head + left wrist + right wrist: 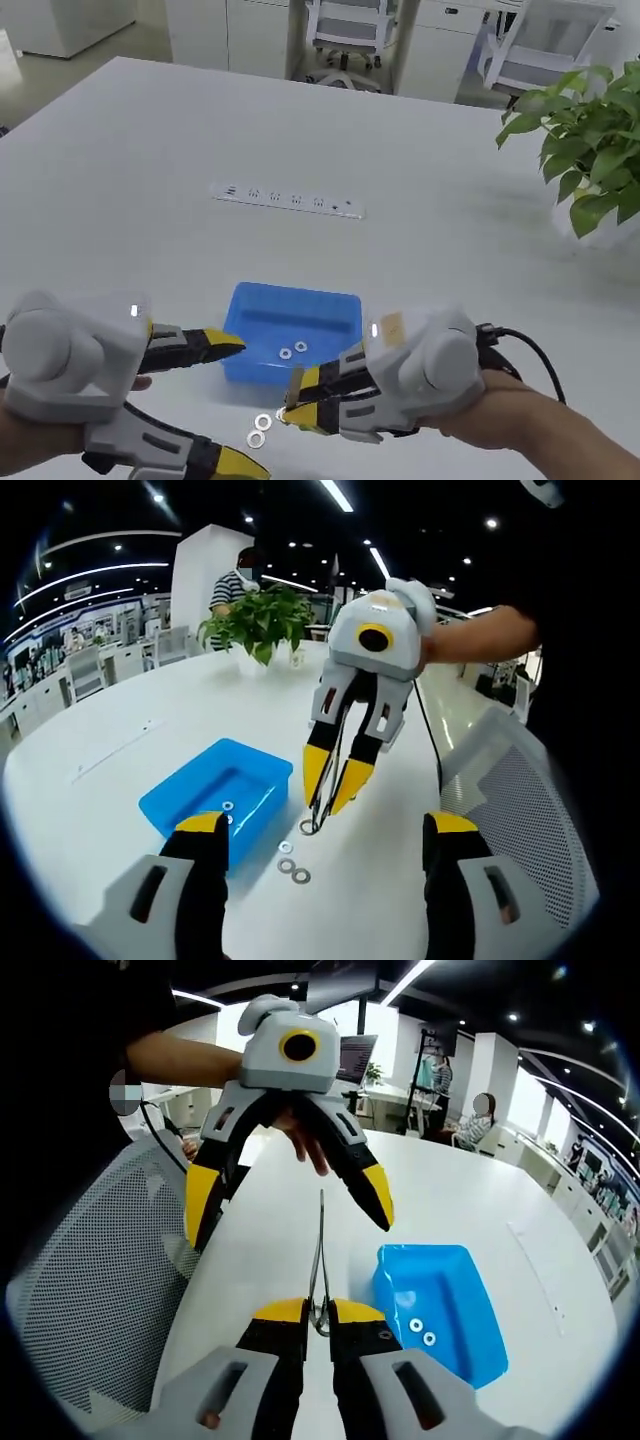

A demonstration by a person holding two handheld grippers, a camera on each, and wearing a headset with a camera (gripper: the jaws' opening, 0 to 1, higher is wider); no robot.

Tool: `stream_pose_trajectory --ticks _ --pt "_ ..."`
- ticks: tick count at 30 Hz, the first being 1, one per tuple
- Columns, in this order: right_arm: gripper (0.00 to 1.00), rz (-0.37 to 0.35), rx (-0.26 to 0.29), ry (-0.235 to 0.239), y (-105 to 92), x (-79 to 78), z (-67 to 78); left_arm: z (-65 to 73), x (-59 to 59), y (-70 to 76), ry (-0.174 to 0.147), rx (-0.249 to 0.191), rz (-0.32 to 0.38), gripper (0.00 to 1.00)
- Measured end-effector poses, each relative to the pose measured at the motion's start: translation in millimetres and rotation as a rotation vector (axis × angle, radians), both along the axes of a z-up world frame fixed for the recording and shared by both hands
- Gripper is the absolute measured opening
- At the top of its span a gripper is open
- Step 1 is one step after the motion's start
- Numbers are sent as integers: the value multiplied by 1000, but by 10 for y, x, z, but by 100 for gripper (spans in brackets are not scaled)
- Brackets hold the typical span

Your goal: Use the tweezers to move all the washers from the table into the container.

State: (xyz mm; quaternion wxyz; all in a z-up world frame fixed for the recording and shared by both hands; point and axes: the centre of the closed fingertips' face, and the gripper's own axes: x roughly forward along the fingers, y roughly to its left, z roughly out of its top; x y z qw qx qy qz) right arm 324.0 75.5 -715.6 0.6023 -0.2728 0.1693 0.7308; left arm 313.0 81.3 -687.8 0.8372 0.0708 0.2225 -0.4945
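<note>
I'm using a left tool [240,405] and a right tool [295,400], both showing rounded white-grey housings and black jaws with yellow tips. A black cable [520,343] is trailing from the right one. I'm wearing a black top [70,1040].

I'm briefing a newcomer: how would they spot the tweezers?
On the white table, find the blue container. At its near edge the right tool clamps the tweezers: long, thin bare metal, unlike the small round washers by their tips.

Open table [450,250] beyond container [295,291]; power strip [288,200], plant [590,150] well apart.
</note>
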Motion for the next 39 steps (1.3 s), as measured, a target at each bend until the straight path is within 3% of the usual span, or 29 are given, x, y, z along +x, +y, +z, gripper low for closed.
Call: stream_pose_trajectory --ticks 11,19,23,31,39 --pt "9 -14 23 -2 -13 143 179 42 55 78 -23 -20 58 99" --pt "9 -27 38 -26 -23 320 275 26 33 89 -18 -16 62 99" --pt "9 -23 49 -64 -22 431 312 30 33 99 -17 -17 66 99" --pt "9 -38 59 -97 -25 647 295 58 33 108 -20 -19 68 99" --pt "9 -40 53 -109 3 780 183 63 55 127 -19 -24 72 99"
